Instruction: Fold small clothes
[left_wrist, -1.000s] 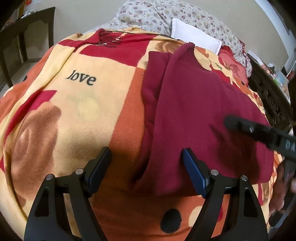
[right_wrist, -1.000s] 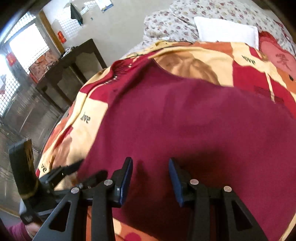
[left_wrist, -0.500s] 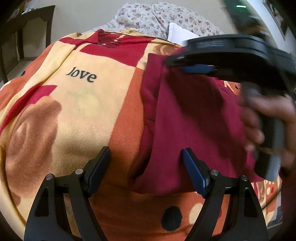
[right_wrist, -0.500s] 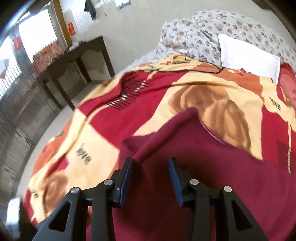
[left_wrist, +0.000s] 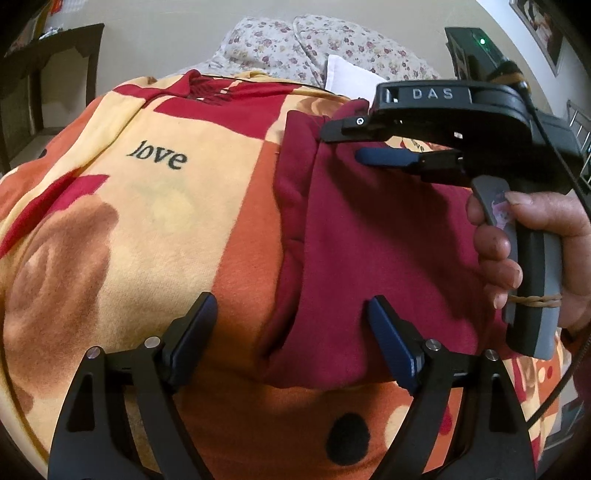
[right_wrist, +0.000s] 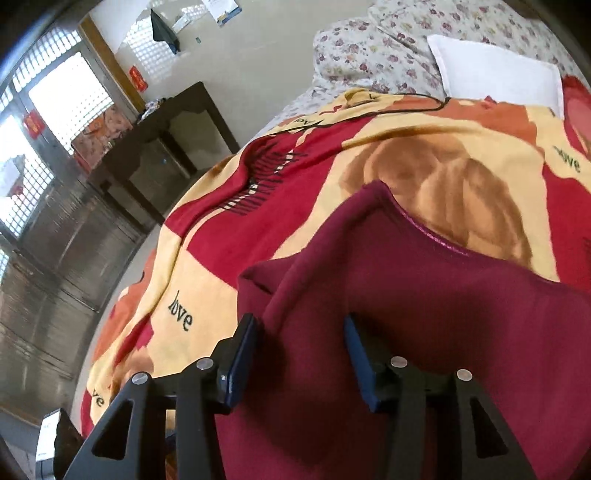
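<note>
Now the maroon garment (left_wrist: 376, 236) lies spread on a patterned blanket (left_wrist: 155, 206) that covers the bed, with a folded edge running down its left side in the left wrist view. The left tool (left_wrist: 291, 328) stands wide open just above the garment's near hem; its right finger (left_wrist: 391, 347) is over the cloth, its left finger (left_wrist: 192, 332) over the bare blanket, and nothing is gripped between them. The right tool (right_wrist: 299, 354), held in a hand (left_wrist: 532, 251) at the far side of the garment, is about half open, and its jaws have just been opening. A raised ridge of the maroon cloth runs up between its fingers, yet the pads do not press on it; the left pad (right_wrist: 240, 358) sits just beside the fold. A white pillow (right_wrist: 498, 81) lies at the head of the bed, well apart from the garment.
</note>
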